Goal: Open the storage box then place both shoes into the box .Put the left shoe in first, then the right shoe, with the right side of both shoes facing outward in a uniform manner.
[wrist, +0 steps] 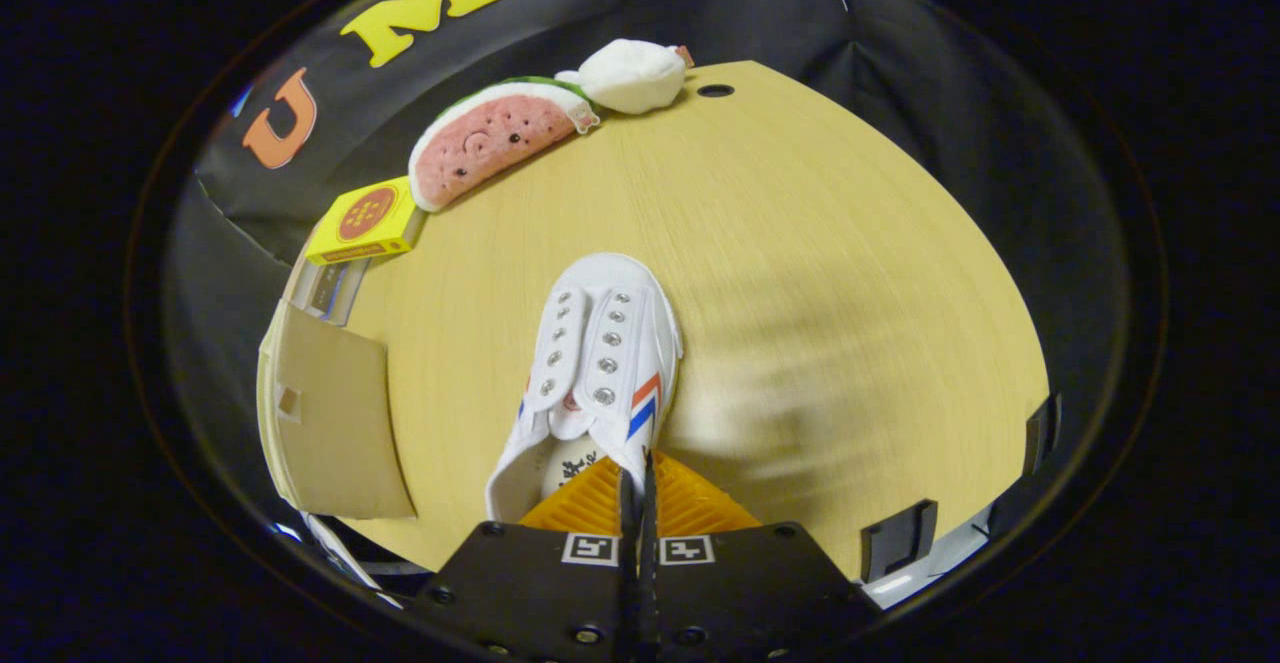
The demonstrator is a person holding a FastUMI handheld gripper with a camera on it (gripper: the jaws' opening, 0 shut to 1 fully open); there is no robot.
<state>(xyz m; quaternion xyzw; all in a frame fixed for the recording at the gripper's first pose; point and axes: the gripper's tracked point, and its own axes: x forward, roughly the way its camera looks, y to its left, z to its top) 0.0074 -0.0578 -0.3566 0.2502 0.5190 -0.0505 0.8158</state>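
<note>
- No word or number could be read with certainty.
- The white shoe (600, 343) carried dark print on its insole (575, 465), too small to make out, and red and blue stripes (643, 405) on its right side.
- The yellow box (365, 223), far left, bore a round red emblem with illegible marks.
- Two square black-and-white markers (590, 548) sat on the gripper (641, 463), whose fingers were closed on the shoe's near rim.
</note>
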